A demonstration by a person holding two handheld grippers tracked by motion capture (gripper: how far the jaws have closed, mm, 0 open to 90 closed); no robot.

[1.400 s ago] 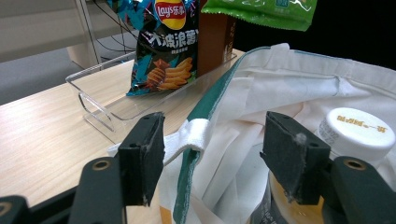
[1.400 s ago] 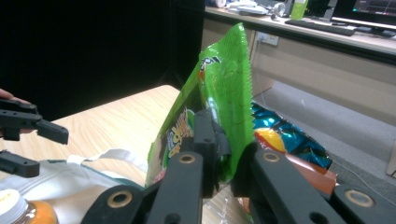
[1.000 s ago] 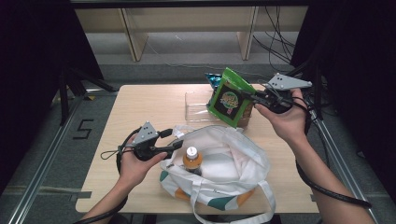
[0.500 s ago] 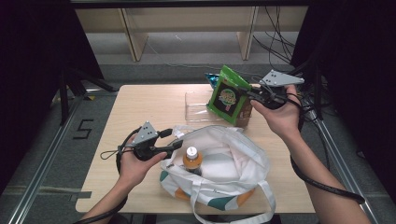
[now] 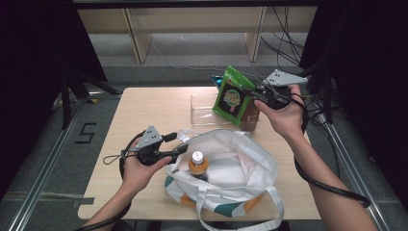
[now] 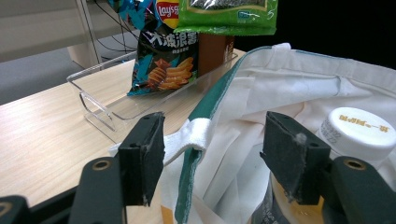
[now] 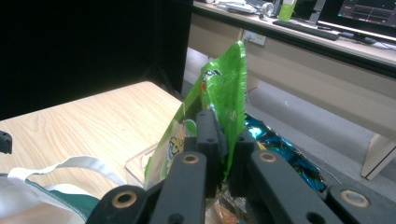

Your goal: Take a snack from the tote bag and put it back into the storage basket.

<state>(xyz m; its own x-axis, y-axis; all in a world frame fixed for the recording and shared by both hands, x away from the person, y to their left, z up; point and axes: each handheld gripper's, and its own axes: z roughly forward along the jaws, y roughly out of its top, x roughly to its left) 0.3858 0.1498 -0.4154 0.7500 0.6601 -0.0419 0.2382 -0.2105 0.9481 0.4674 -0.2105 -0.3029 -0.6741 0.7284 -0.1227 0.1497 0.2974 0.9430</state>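
A light wooden table point(image 5: 144, 110) is seen in a dark room, with pale shelving behind it. On the table a clear plastic tray point(image 5: 202, 109) is placed at the far side, and a blue chip bag point(image 6: 163, 56) is standing in it. The green snack bag point(image 5: 234, 96) is held up above the tray, near the right far corner, and its edge is pinched tightly between the closed jaws of the right gripper point(image 5: 256, 92). Nearer to the person, a white tote bag point(image 5: 240, 168) with green trim is lying open, and a bottle with a white cap point(image 5: 197, 161) is standing inside. The left gripper point(image 5: 179, 144) is kept at the bag's left rim, its jaws wide apart and holding nothing.
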